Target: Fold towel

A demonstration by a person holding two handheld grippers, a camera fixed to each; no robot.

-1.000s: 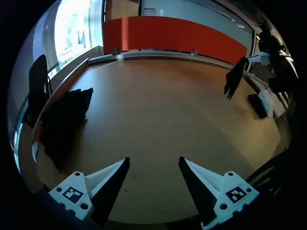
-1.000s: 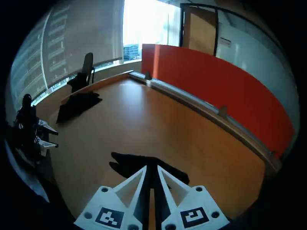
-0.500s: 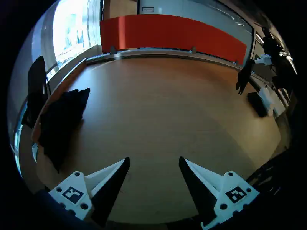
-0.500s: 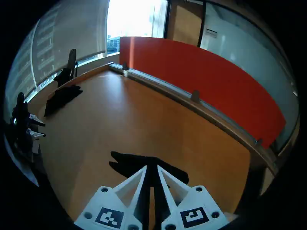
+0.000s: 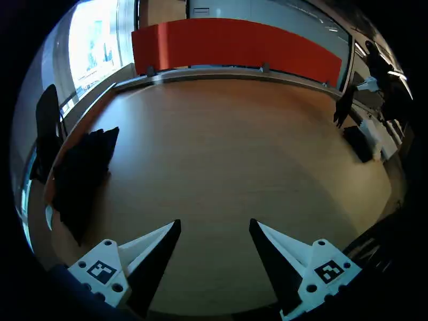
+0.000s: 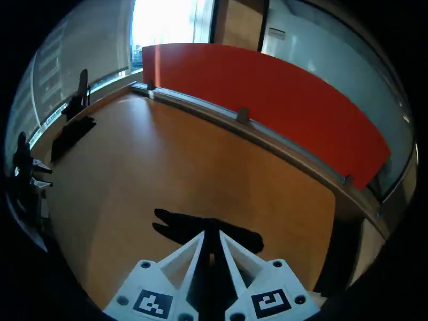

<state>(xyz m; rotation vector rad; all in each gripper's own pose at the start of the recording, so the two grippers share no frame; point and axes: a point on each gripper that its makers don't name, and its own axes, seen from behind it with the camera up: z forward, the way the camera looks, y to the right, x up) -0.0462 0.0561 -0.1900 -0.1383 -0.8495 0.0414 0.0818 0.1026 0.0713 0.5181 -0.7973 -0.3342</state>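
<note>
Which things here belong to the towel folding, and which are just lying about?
Job: dark towel; right gripper, shut on it; left gripper, open; wooden table.
Lying about: dark cloth pile at the table edge (maybe more towels); chair; red partition.

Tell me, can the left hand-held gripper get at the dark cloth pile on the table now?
Probably yes. The left hand-held gripper is open, and only bare table lies between it and the dark cloth pile to its left.
</note>
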